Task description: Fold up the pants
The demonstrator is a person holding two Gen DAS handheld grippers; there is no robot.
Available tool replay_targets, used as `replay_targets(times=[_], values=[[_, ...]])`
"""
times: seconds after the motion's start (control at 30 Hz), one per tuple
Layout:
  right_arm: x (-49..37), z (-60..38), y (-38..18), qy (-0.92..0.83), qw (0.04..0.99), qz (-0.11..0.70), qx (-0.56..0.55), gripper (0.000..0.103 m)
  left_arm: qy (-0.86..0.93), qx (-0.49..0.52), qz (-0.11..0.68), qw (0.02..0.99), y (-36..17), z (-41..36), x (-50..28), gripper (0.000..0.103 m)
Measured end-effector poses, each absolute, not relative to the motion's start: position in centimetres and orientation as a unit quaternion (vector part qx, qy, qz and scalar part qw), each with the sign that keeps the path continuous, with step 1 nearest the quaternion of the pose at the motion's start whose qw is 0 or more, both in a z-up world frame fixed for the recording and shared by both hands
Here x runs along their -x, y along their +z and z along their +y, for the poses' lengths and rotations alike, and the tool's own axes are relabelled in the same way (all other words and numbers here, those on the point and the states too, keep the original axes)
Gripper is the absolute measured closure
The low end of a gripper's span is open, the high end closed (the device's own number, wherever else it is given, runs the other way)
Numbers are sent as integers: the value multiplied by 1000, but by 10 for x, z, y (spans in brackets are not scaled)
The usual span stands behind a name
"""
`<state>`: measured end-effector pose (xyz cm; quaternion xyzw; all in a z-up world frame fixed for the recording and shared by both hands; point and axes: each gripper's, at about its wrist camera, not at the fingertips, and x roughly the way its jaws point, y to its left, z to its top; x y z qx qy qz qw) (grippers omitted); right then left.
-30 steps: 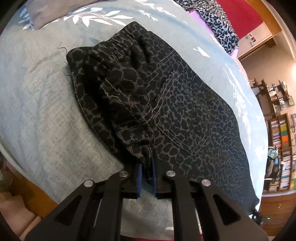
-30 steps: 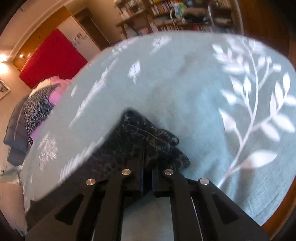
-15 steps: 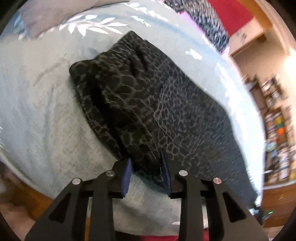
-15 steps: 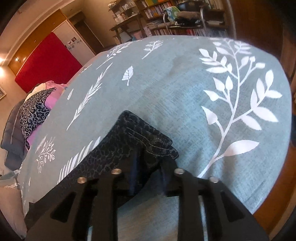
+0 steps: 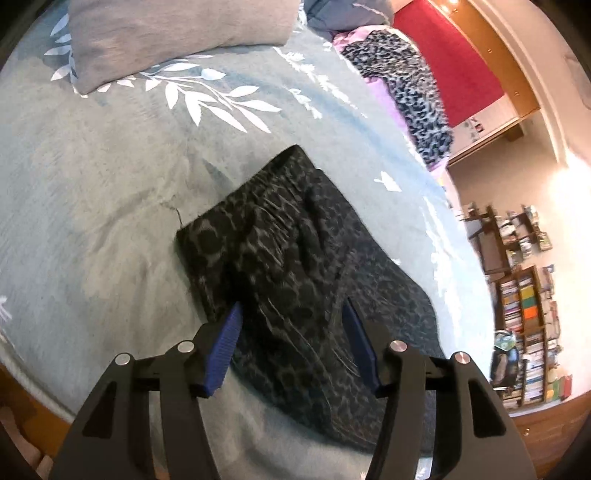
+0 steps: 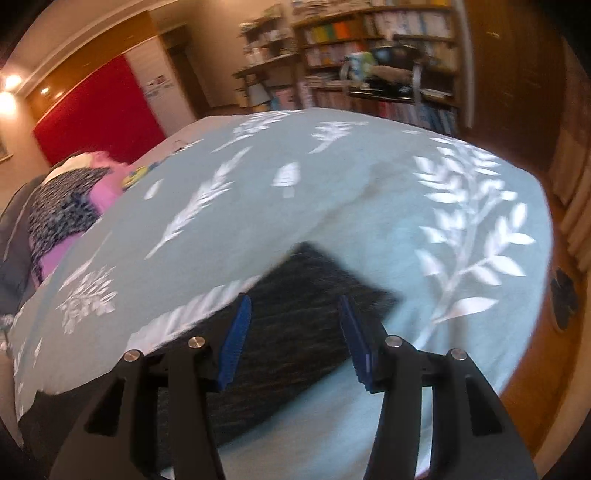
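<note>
1. My left gripper [image 5: 291,343] hangs over the near edge of the pants [image 5: 295,266], its jaws spread wide with nothing between the blue pads [image 5: 225,347]; the dark leopard-print cloth lies under the gap, and I cannot tell whether the tips touch it.
2. The pants lie flat on the pale teal bedspread [image 5: 92,221] (white leaf print), folded lengthwise into a long strip; the waistband end points up the bed toward a grey pillow [image 5: 177,33], well apart from it.
3. My right gripper [image 6: 295,328] is likewise spread and holds nothing; below it lies the other end of the pants [image 6: 295,332], a squared dark corner on the bedspread [image 6: 332,206]; this view is blurred, so the print barely shows.
4. At the far side of the bed a pile of leopard and pink clothes [image 5: 406,85] sits near a red panel [image 5: 454,55]; bookshelves [image 6: 369,44] fill the wall beyond the foot of the bed.
</note>
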<state>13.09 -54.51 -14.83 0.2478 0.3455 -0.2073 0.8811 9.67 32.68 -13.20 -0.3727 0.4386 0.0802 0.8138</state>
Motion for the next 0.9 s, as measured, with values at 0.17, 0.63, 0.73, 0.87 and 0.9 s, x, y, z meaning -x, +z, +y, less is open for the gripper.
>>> replay_targets(times=[0.17, 0.63, 0.73, 0.87, 0.9], values=[[-161, -467, -141, -126, 904, 363, -190, 50, 113, 355, 462, 805, -141, 329, -102, 87], [-179, -272, -163, 122, 891, 428, -93, 49, 154, 237, 463, 840, -140, 314, -88, 85], [-175, -253, -177, 132, 883, 444, -76, 49, 159, 237, 466, 838, -135, 312, -85, 81], [-168, -239, -197, 144, 871, 466, -58, 44, 224, 194, 441, 847, -110, 300, -71, 47], [-162, -236, -198, 144, 873, 463, -48, 42, 233, 178, 431, 853, -104, 295, -68, 47]])
